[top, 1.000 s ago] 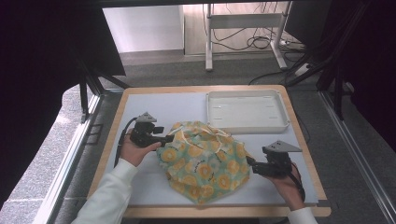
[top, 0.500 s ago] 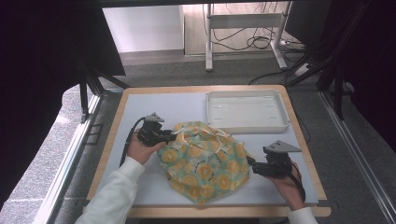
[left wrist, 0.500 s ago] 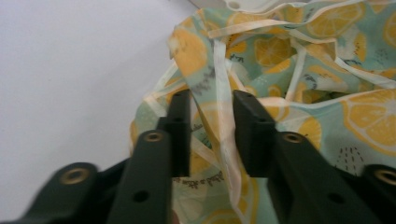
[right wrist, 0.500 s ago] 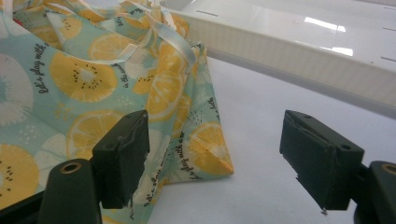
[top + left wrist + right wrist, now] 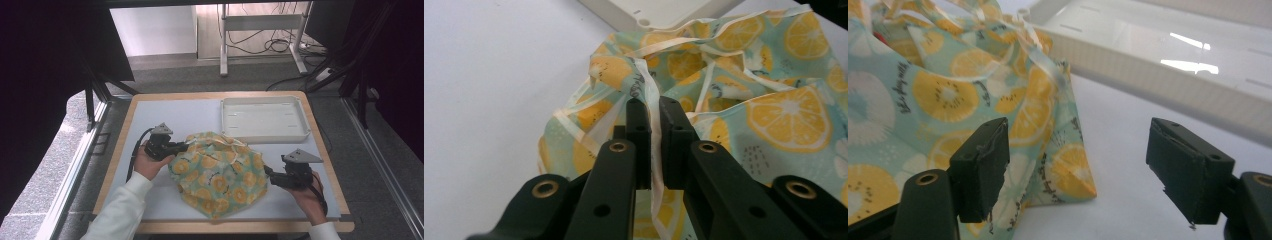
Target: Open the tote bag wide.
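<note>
A lemon-print cloth bag (image 5: 220,172) lies crumpled on the pale mat in the high view. My left gripper (image 5: 182,147) is at its left edge. Its jaws have just been closing, and in the left gripper view the left gripper (image 5: 653,107) is shut on the bag's pale trim strip (image 5: 646,85), which runs between the pads. My right gripper (image 5: 267,172) is at the bag's right side. In the right gripper view the right gripper (image 5: 1080,150) stands open, with a corner of the bag (image 5: 943,95) lying between its jaws, untouched by the pads.
A shallow white tray (image 5: 264,137) sits at the back right of the table, just behind the bag, also seen as the tray (image 5: 1158,65) in the right gripper view. The wooden table edge (image 5: 120,145) frames the mat; bare mat lies at back left.
My left gripper slid right onto the bag's left edge and its jaws shut on the trim. The right gripper and the bag's bulk stayed where they were.
</note>
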### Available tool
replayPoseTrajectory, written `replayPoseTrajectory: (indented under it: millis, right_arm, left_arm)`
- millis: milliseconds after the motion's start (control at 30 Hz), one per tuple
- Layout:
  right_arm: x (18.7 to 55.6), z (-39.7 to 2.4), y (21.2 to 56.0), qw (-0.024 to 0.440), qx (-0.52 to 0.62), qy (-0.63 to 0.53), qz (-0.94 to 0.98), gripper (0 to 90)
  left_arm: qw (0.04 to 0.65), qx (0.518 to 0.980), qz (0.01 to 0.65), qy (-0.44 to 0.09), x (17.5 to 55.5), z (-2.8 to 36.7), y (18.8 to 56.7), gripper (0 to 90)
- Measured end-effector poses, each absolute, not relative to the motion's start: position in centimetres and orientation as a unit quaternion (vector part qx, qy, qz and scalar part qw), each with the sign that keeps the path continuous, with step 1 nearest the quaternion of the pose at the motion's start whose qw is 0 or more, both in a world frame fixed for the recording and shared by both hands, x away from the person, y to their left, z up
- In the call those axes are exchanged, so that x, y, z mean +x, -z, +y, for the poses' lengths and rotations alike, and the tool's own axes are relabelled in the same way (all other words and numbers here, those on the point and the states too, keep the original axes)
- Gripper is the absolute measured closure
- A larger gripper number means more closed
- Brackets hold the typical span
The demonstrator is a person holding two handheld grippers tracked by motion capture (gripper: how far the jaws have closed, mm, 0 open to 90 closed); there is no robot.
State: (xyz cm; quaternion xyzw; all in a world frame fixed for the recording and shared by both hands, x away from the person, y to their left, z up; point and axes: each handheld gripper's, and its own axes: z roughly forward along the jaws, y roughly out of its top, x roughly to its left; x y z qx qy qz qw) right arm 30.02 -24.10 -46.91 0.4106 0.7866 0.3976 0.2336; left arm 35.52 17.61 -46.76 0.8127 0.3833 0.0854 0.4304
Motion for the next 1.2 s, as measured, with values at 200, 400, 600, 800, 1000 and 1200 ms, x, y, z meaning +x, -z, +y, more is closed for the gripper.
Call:
replayPoseTrajectory:
  millis: [200,400,600,800,1000,1200]
  right_arm:
    - [30.2,-23.5,45.9,0.224,0.399,-0.413,0.787,30.4]
    - [31.4,-22.1,45.1,0.226,0.386,-0.394,0.803,35.1]
    - [32.6,-21.0,44.4,0.217,0.379,-0.389,0.811,38.2]
    - [34.4,-19.4,43.7,0.208,0.371,-0.383,0.820,40.2]
    - [35.8,-17.4,43.6,0.201,0.355,-0.376,0.832,40.4]
    - [36.9,-16.3,44.2,0.186,0.350,-0.372,0.839,40.8]
  left_arm:
    - [0.429,0.815,0.380,-0.083,35.6,17.2,47.0,85.6]
    - [0.424,0.818,0.379,-0.081,35.6,17.0,47.1,85.7]
    - [0.422,0.820,0.377,-0.085,35.6,17.1,47.1,85.7]
    - [0.430,0.816,0.378,-0.083,35.6,17.4,46.9,85.8]
    - [0.425,0.818,0.378,-0.084,35.7,17.5,46.9,85.9]
    - [0.422,0.818,0.381,-0.085,35.8,17.6,47.0,85.9]
